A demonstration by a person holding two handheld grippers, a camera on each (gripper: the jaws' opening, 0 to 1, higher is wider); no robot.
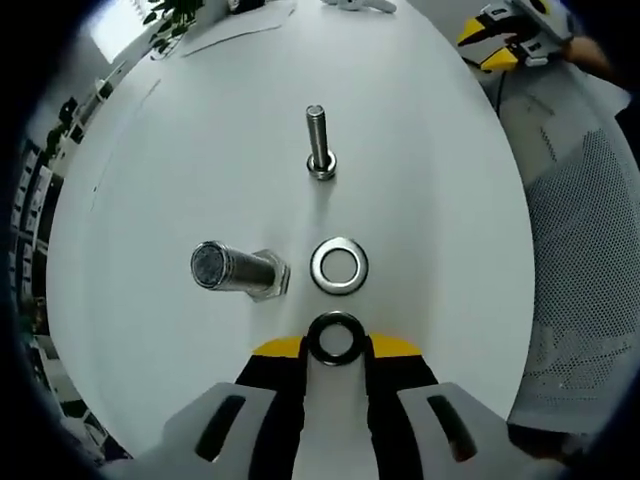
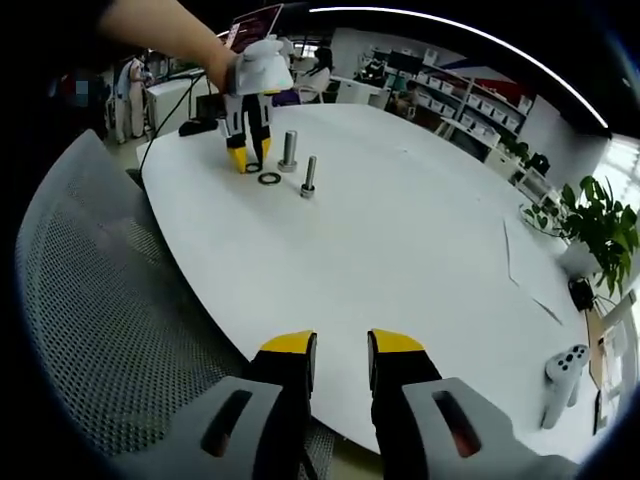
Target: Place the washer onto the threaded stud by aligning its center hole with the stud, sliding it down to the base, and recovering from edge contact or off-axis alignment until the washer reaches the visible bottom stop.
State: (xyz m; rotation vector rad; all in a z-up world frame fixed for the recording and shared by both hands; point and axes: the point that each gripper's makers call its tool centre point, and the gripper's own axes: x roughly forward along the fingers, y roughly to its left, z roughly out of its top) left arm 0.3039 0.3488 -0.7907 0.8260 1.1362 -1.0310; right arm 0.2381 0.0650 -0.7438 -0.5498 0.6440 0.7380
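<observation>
In the left gripper view, the left gripper [image 1: 336,345] comes up from the bottom over a white table [image 1: 430,180]. Its two yellow-tipped jaws are closed on a dark washer [image 1: 335,338], which sits between the tips with its hole facing the camera. Just beyond it, a second, bright washer [image 1: 339,265] lies flat on the table, apart from the jaws. To the left of this washer stands a thick stud [image 1: 232,268] with a hexagonal base, its flat top turned toward the camera. Farther away, a thin bolt [image 1: 318,142] stands upright in a nut on the table. At the top right, the right gripper [image 1: 505,40] shows at the table edge, and a grey mesh chair [image 1: 585,250] is on the right side.

In the right gripper view, the right gripper [image 2: 340,365] is at the near table [image 2: 420,250] edge. Its jaws stand apart with a narrow gap and nothing is between them. Across the table, a hand [image 2: 205,50] holds the left gripper [image 2: 247,160] pointing down, its tips near the table. The bright washer [image 2: 269,178] lies just beside these tips, then the stud [image 2: 289,150] and the bolt [image 2: 309,176] stand to the right. The dark washer is too small to see here. A plant [image 2: 600,220] stands at the right, and a white game controller [image 2: 563,375] lies at the lower right. The chair [image 2: 110,310] is on the left.
</observation>
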